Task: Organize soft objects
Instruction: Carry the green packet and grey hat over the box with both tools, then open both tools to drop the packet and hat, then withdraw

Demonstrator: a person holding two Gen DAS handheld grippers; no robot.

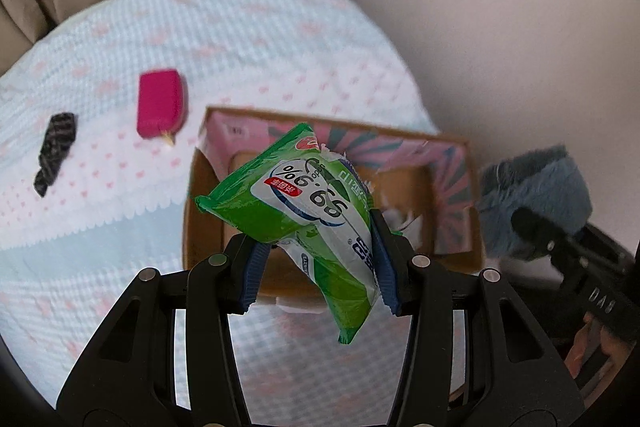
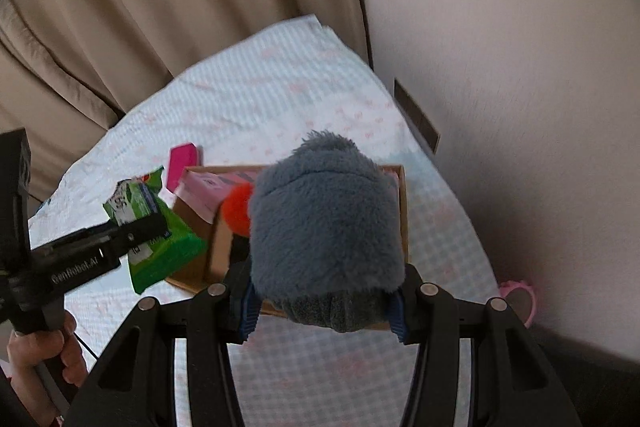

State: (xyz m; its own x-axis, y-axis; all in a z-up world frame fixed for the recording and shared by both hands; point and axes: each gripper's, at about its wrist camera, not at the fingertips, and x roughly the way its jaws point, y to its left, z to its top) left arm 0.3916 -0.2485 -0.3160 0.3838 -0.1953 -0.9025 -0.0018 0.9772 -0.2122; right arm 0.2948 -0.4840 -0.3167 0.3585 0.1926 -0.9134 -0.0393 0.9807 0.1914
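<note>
Both grippers loaded over the box [image 1: 460,187] on the bed [image 1: 240,39]: left gripper [image 1: 320,263] pinches green wipes pack [image 1: 304,203], right gripper [image 2: 324,307] clamps grey plush [image 2: 328,227].

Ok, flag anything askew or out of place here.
Nothing damaged or spilled. The green wipes pack hangs crooked in the left gripper, and a pink hair hoop lies off the bed beside the wall.
</note>
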